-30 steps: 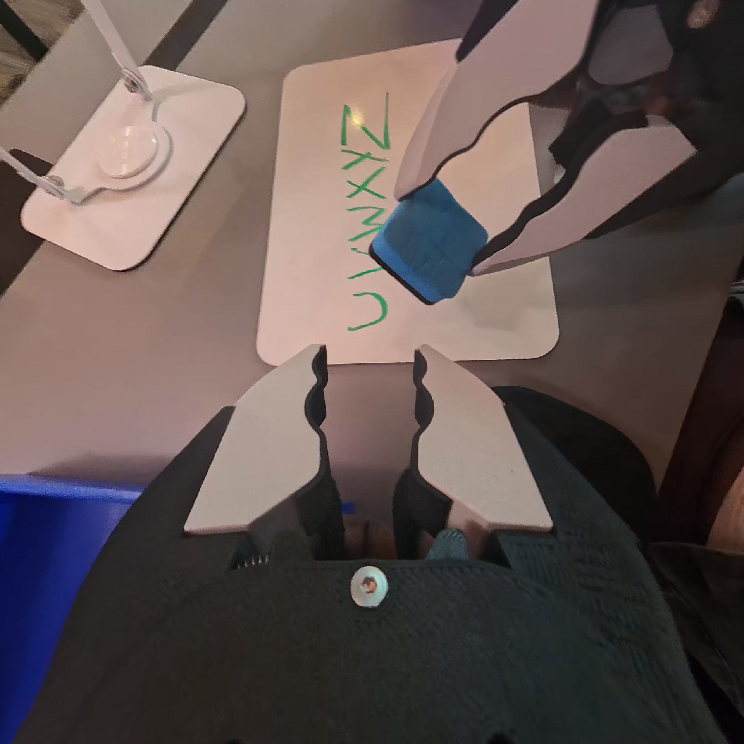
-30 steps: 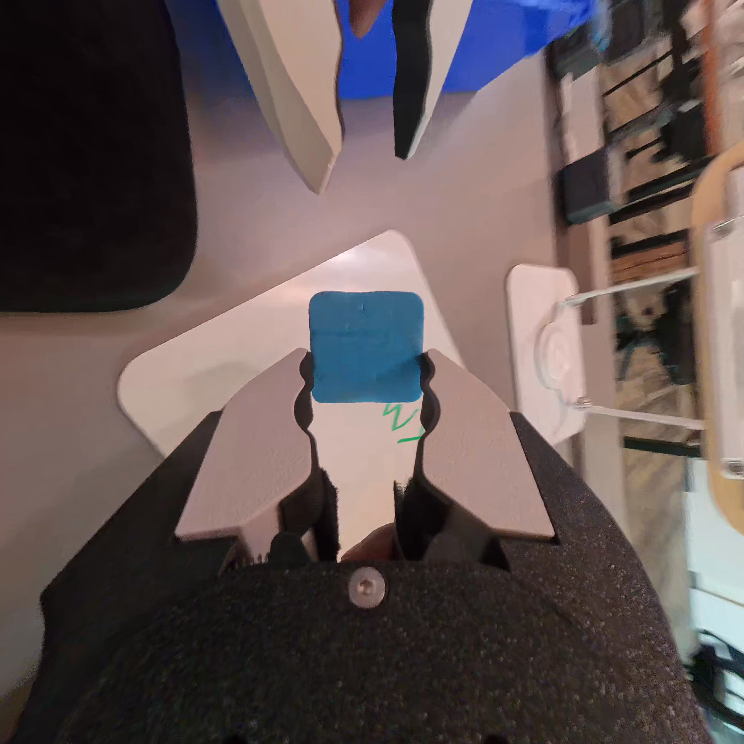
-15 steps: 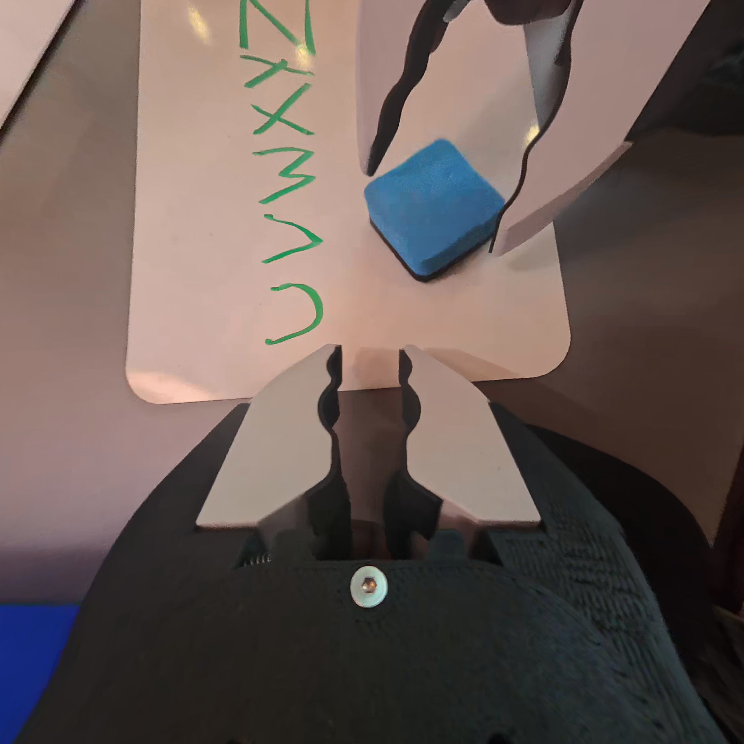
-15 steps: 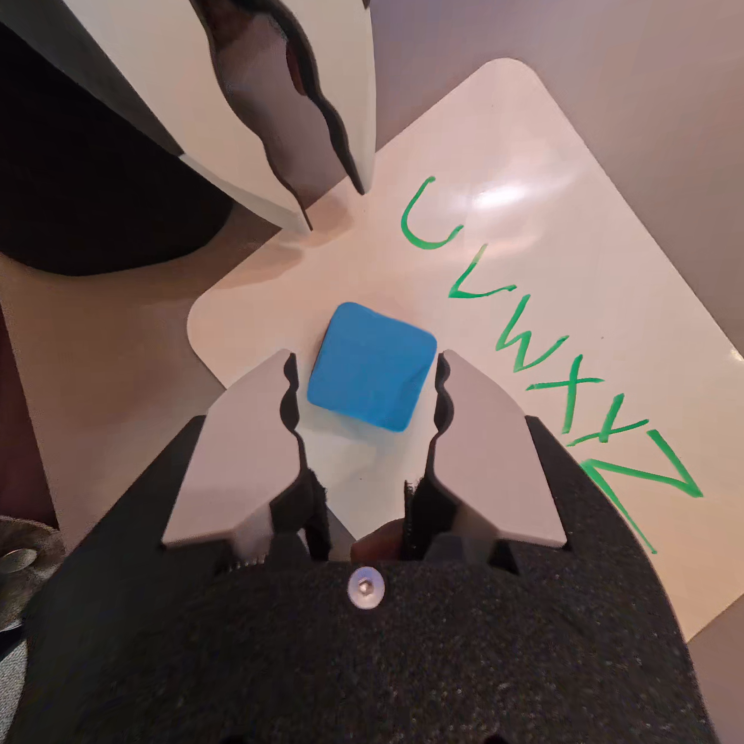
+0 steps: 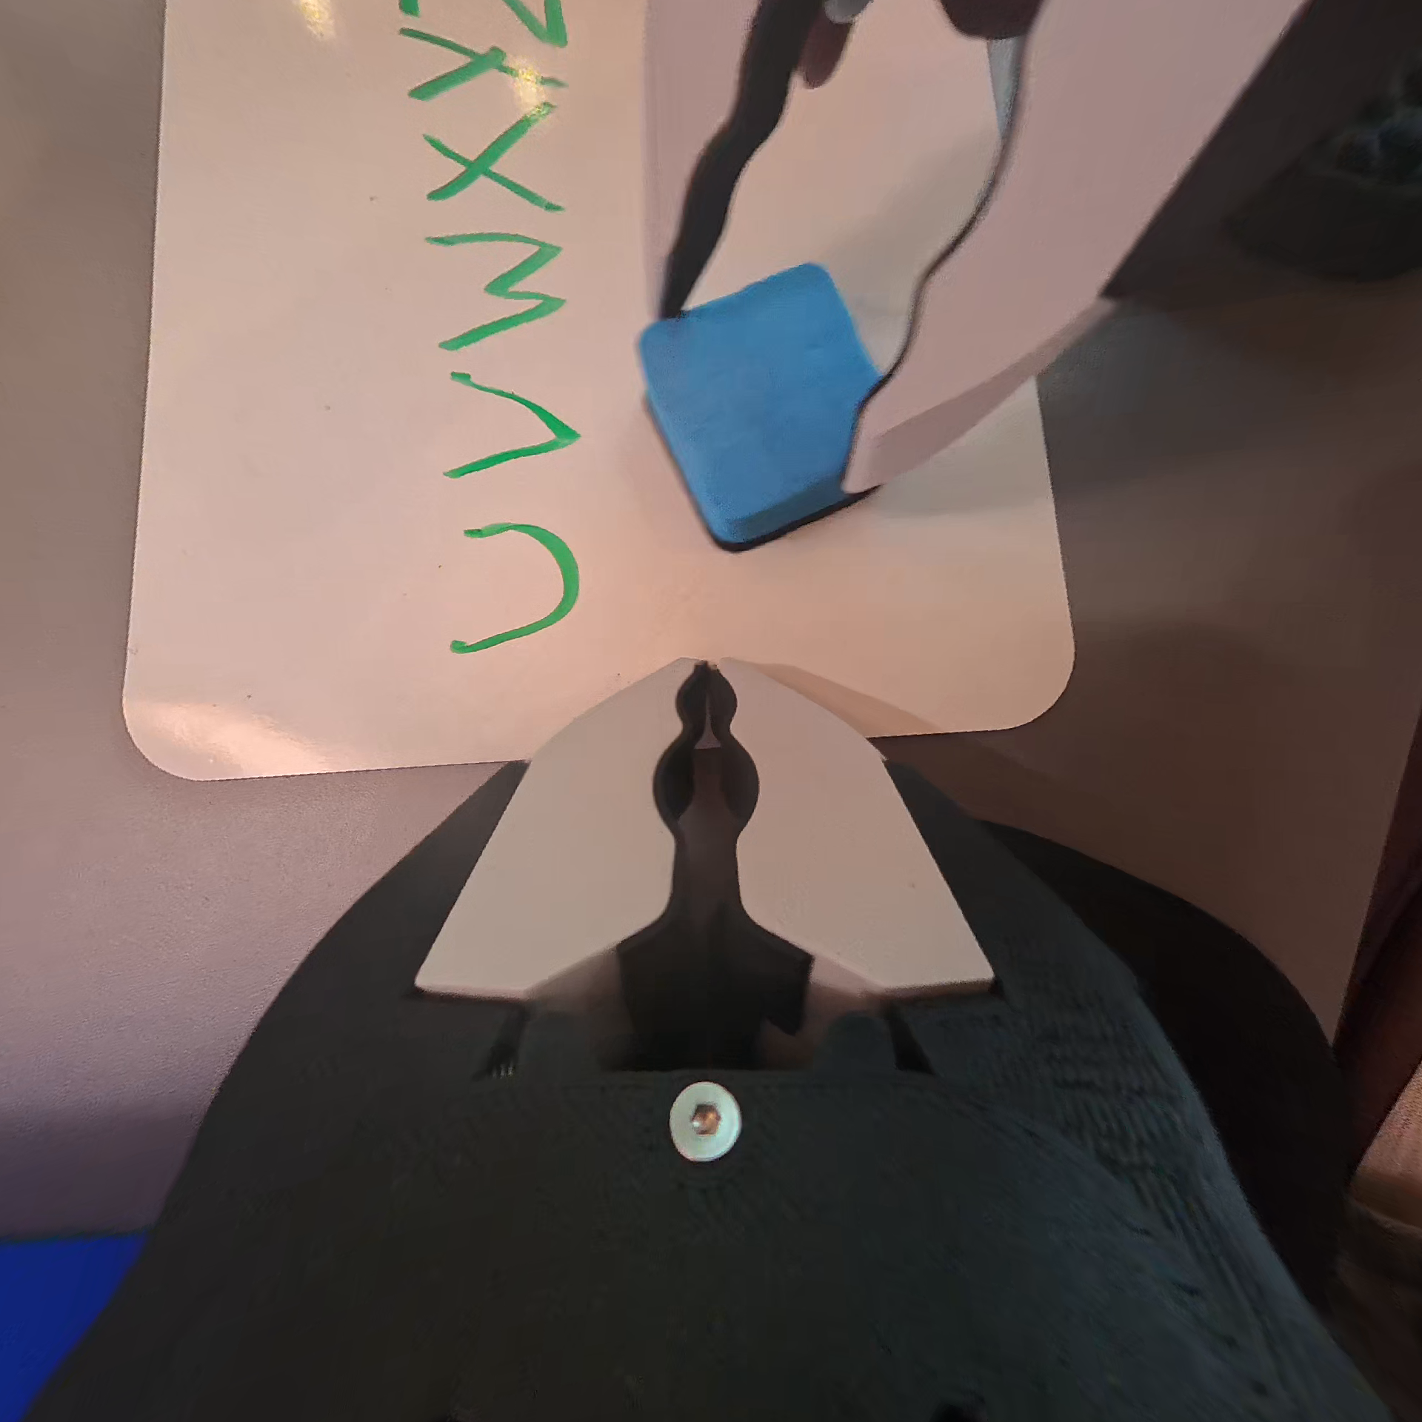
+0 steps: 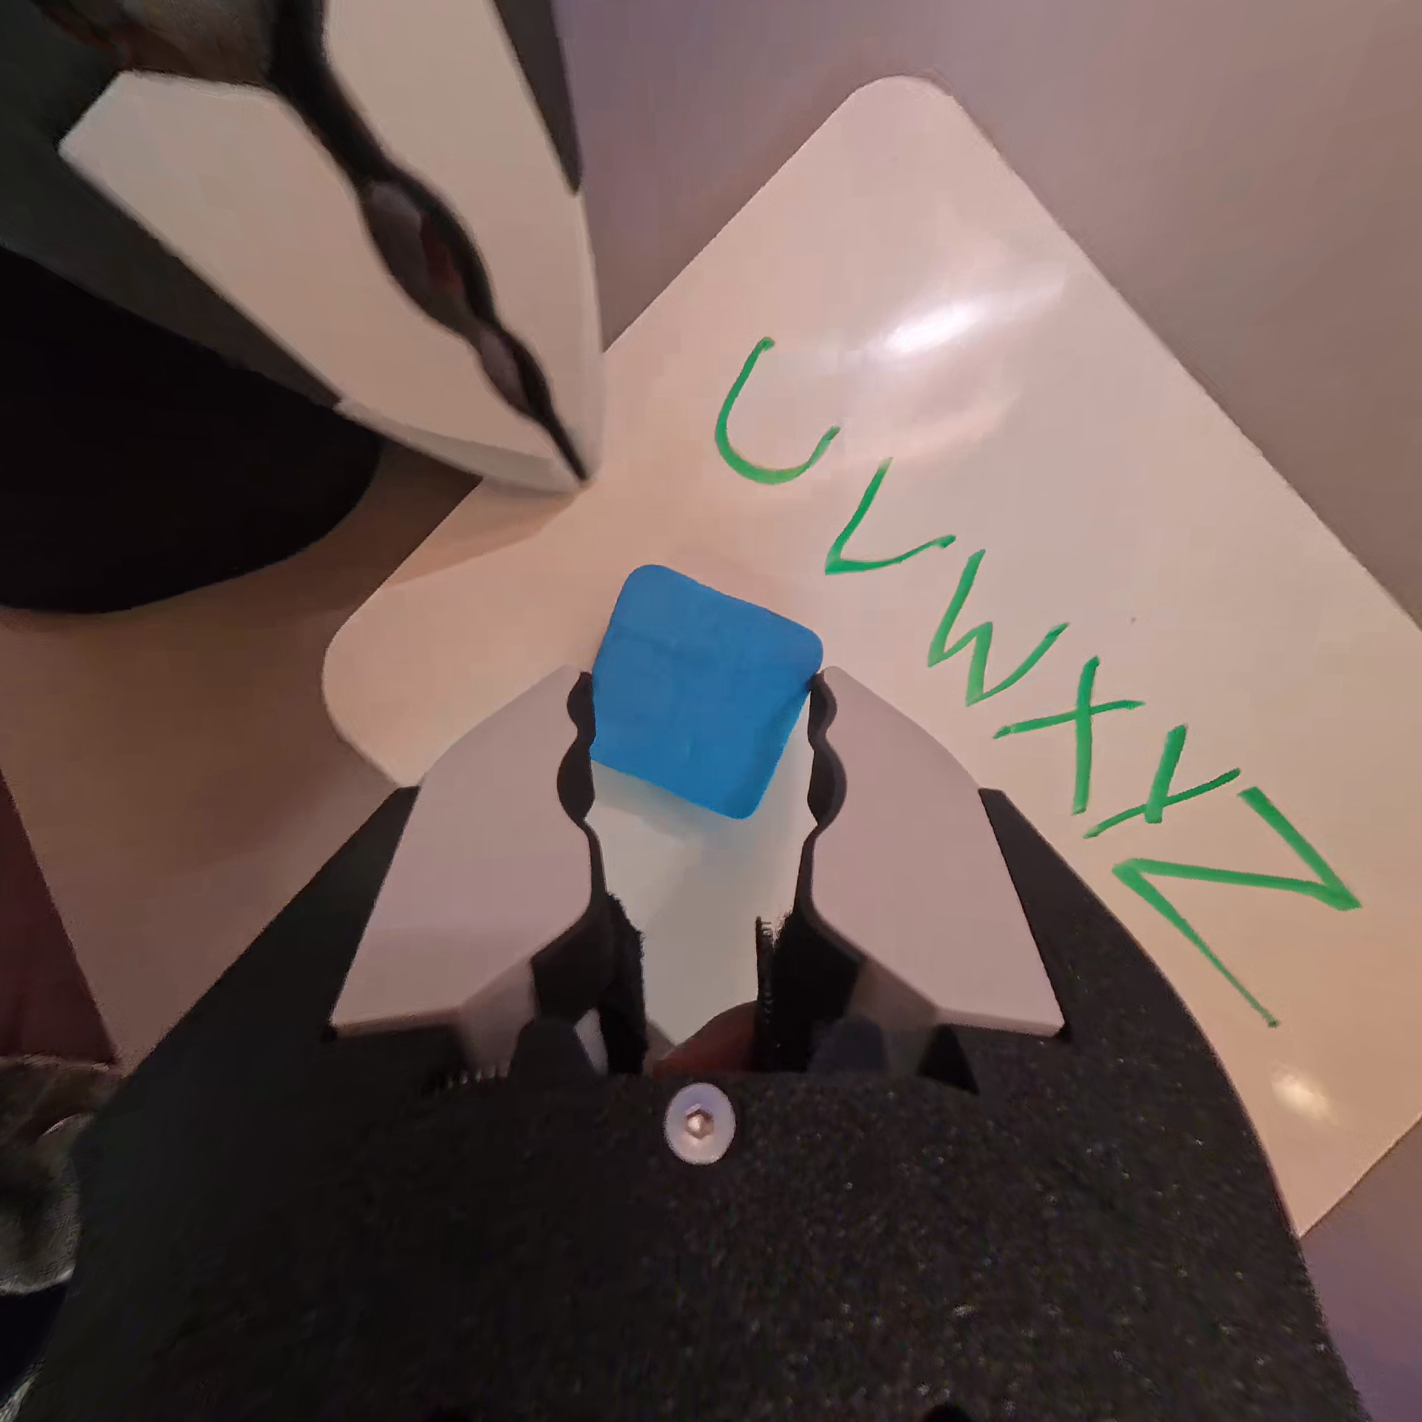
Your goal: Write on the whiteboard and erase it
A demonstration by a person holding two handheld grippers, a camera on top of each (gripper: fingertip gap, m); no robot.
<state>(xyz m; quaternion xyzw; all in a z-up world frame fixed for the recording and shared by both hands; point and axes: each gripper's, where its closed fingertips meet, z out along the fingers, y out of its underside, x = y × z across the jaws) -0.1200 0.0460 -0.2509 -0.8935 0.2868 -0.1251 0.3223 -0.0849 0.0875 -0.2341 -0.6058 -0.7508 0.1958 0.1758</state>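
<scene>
Left wrist view: we see our left gripper (image 5: 704, 669) pinched together, empty, tips on the whiteboard (image 5: 308, 539) near edge. Right wrist view: our right gripper (image 6: 700, 681) clamps the blue eraser (image 6: 696, 685), which sits on the board beside green writing (image 6: 1000, 677).

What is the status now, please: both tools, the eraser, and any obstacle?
Left tool shut, empty, at whiteboard edge. Right tool closed on blue eraser, resting on board. Green writing untouched. Nothing between.
</scene>
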